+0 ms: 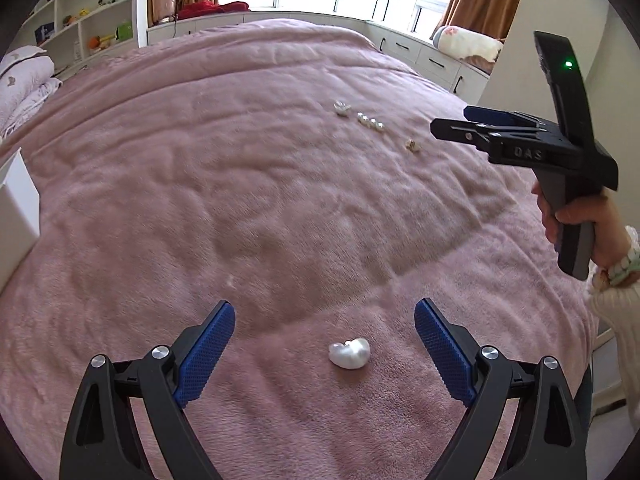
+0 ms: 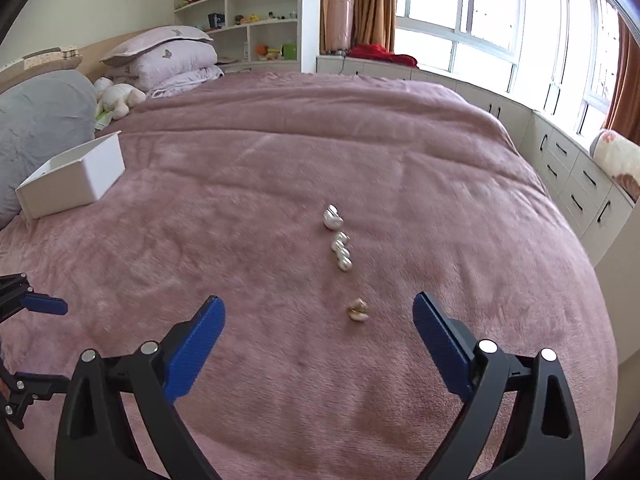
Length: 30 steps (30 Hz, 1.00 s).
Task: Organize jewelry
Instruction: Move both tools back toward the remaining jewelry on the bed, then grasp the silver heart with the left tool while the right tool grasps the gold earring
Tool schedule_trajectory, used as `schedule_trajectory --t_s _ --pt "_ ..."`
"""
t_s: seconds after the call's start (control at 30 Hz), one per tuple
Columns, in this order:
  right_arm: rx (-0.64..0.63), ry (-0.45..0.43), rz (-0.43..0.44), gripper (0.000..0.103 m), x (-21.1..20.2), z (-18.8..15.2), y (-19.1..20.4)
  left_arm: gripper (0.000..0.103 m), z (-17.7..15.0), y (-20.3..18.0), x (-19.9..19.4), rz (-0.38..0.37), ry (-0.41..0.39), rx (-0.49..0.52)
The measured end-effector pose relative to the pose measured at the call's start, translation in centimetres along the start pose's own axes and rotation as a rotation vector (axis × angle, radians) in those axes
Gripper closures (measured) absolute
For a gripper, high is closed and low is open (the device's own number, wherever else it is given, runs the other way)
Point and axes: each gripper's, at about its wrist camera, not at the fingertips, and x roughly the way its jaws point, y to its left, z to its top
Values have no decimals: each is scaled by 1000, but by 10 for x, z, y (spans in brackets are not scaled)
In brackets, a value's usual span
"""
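A single pearl [image 1: 349, 353] lies on the pink blanket [image 1: 280, 184] between the fingers of the left tool [image 1: 325, 322], a little toward its right finger and touching neither; that tool is spread wide and holds nothing. Ahead of the right tool [image 2: 319, 314], which is also wide open and empty, a small gold piece [image 2: 357, 310] sits just beyond the gap between its fingers, with a pearl string [image 2: 341, 251] farther out and a white cluster [image 2: 332, 217] beyond that, all in a loose line. The white box [image 2: 76, 178], the likely place for these pieces, stands well off to the left of the right tool, near the pillows. The main risk is the blanket: it is plush and soft, so fingers closing low may pinch pile along with the pearl, or press it down into the fabric until it slips out sideways. The pearl looks smooth and rounded, so an off-centre squeeze could pop it free. The gold piece is small and may slip through the pads. A long carry to the box gives any weak hold a chance to fail.
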Motion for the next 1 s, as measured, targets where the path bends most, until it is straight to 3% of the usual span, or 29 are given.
schedule_trajectory --t_s 0.17,0.4,0.47,0.67,0.83,1.0 --pt "-7 60 -13 32 26 -8 -13 10 -9 -7 16 28 31 24" --pt "2 102 -27 35 54 -14 -19 10 -19 -5 29 9 55 15" --pt "-6 115 -32 39 60 -14 -19 11 -21 -4 31 16 52 13" --pt "-7 155 -29 50 73 -16 -19 22 -22 -12 34 89 47 38" --pt "-1 161 -25 56 76 -16 -20 30 -22 -6 32 87 39 7" --pt "-5 165 -17 68 78 -16 -19 36 -23 -3 32 88 28 -7"
